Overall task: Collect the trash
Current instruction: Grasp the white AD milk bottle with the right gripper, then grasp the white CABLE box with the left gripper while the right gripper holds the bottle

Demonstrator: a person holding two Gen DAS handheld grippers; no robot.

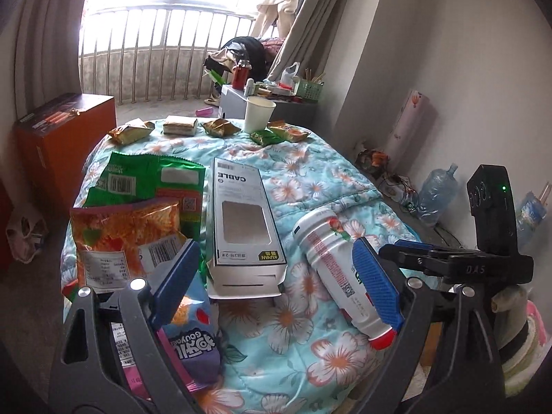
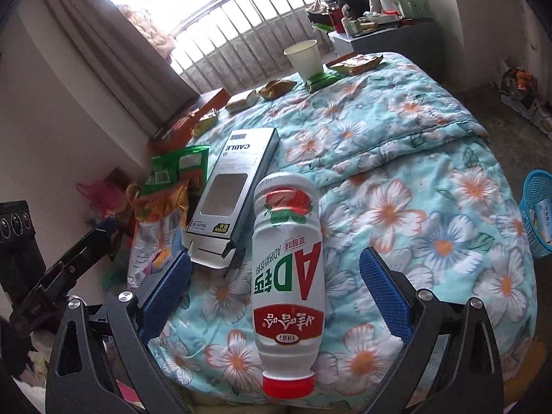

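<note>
A white AD drink bottle with a red cap [image 2: 288, 276] lies on the floral quilt [image 2: 414, 172], cap toward me. My right gripper [image 2: 276, 289] is open, one blue pad on each side of the bottle, not touching it. The bottle also shows in the left wrist view [image 1: 331, 262]. My left gripper [image 1: 276, 283] is open over the quilt's near edge, above a white cable box [image 1: 245, 220]. Snack bags lie to the left: an orange one [image 1: 127, 238], a green one [image 1: 151, 183], a purple one [image 1: 196, 345]. A paper cup [image 1: 258, 114] stands at the far edge.
Several small snack packets [image 1: 220, 127] line the quilt's far edge. A blue basket [image 2: 538, 214] stands on the floor to the right. An orange box [image 1: 62, 141] stands to the left. A water jug [image 1: 438, 193] and cables lie by the right wall.
</note>
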